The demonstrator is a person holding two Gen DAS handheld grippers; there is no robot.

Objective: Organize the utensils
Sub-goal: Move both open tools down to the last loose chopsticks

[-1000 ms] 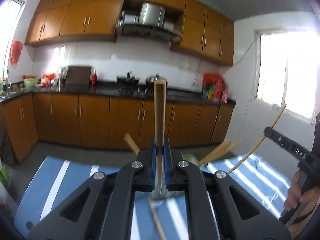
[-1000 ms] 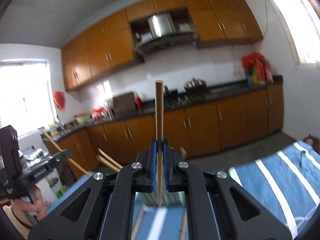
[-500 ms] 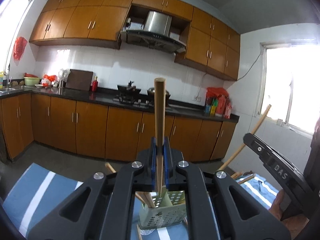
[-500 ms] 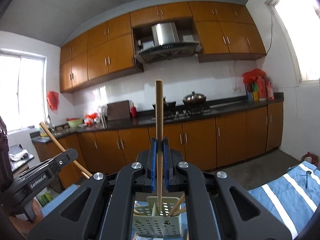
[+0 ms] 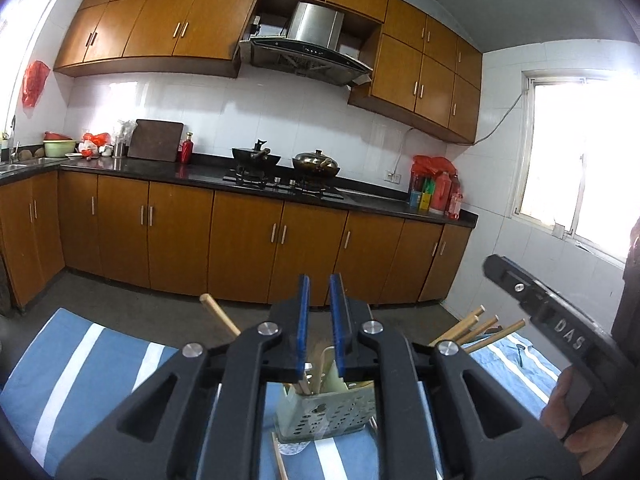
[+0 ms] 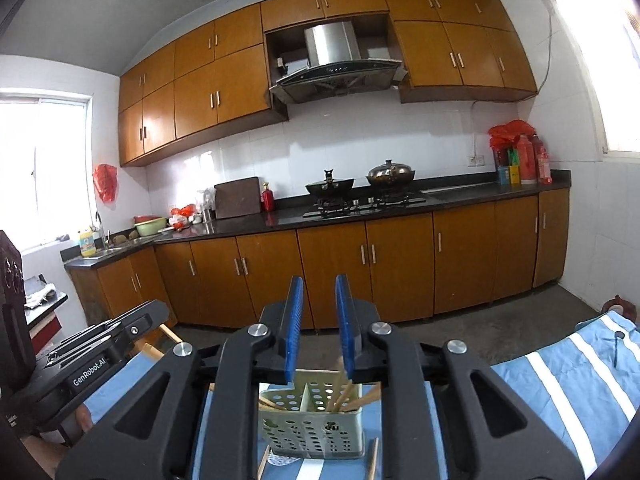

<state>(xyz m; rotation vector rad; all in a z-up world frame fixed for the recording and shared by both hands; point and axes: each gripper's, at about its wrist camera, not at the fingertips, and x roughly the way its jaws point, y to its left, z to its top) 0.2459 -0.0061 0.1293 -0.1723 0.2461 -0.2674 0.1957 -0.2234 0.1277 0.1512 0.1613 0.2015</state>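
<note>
Blue-and-white striped tabletop (image 6: 560, 372) carries a pale perforated plastic caddy (image 6: 312, 428) of bamboo chopsticks (image 6: 348, 394); left gripper (image 5: 319, 320) and right gripper (image 6: 319, 320) fingers, just parted narrowly, hold nothing. Brushing leaning sticks might tip it.

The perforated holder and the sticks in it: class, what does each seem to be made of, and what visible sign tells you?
Perforated holder: probably moulded plastic, matte pale green, with evenly punched round holes and thin walls.
Sticks: apparently wood or bamboo chopsticks, with a plain tan, unpolished look and squared ends.
</note>
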